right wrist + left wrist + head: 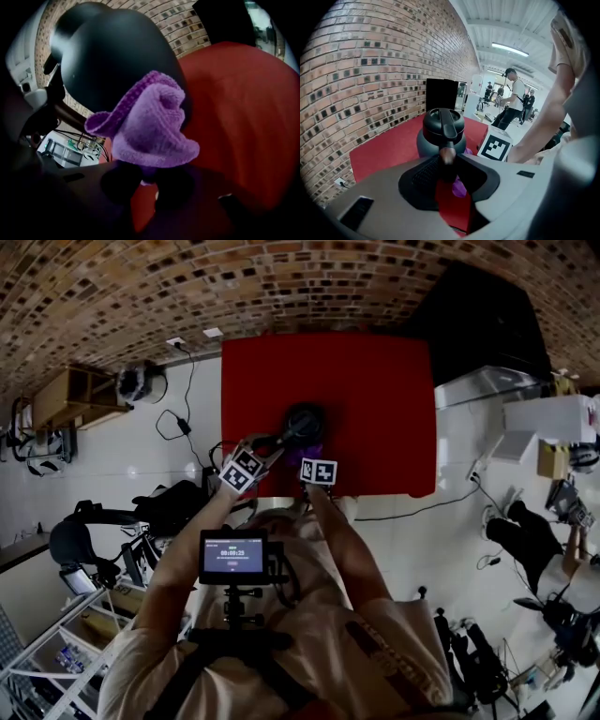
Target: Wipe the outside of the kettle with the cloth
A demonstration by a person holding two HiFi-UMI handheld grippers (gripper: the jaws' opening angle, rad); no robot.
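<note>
The dark kettle [305,423] stands towards the near edge of the red table [375,381], lid on, its contents hidden. The left gripper [446,165] is clamped on its handle. The right gripper [143,177] pinches the purple cloth [150,124], bunched against the kettle's near side. A brick wall [281,277] rises at the far side, and pale floor [187,474] lies to the left.

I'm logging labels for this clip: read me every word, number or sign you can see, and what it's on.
Nothing reads clearly.
Small screen: digits, too blurred to read.
Shirt print: too blurred to read.
Marker cubes: black-and-white patterns only, no words.
Kettle: no label visible.
</note>
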